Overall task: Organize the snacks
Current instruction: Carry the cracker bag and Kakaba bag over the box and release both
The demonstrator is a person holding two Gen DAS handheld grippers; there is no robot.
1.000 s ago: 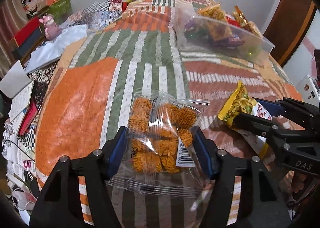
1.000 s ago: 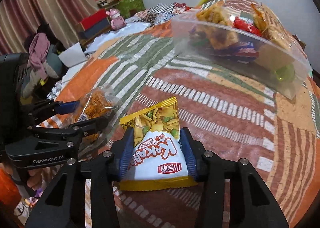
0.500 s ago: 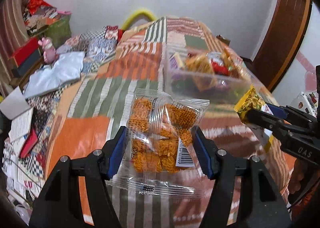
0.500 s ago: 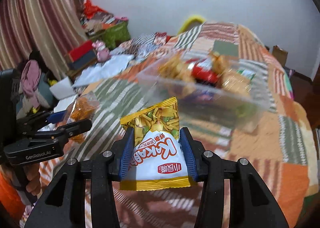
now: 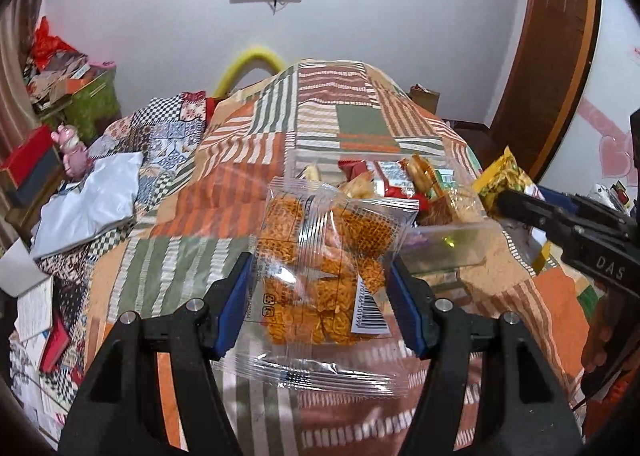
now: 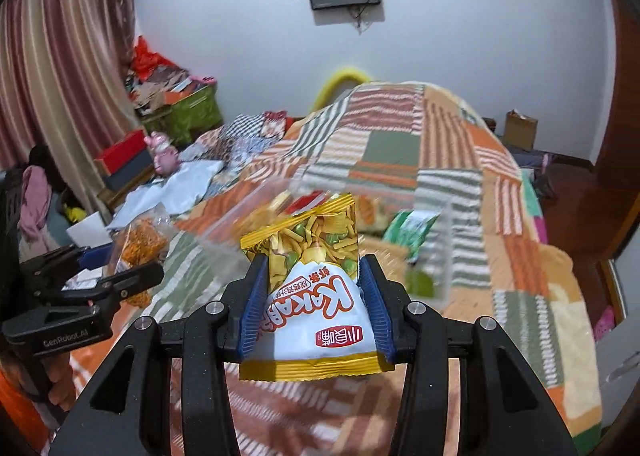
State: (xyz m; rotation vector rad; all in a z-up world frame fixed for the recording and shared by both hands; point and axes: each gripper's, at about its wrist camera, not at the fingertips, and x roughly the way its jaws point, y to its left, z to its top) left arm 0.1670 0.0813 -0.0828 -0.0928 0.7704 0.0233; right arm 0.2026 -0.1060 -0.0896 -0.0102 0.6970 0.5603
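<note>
Left tongs (image 5: 320, 296): clamped on a clear plastic packet of orange noodle-like snack pieces (image 5: 324, 268), blue pads pressing both sides, grip unchanged from a second ago. Lifted clear of the patchwork striped bedspread (image 5: 248, 159) since then, with the view tipped up to take in wall and screen. Straight ahead and lower down now: the clear plastic bin of mixed snacks (image 5: 448, 248), nearer than before. Right tongs (image 6: 314, 296): closed narrower on a yellow-and-white foil bag of crisps (image 6: 312, 288), likewise raised off the bedspread, bin just beyond the bag. Judged meaning: both pick-ups done, carry under way, only the drop into the bin left for these two packets.
</note>
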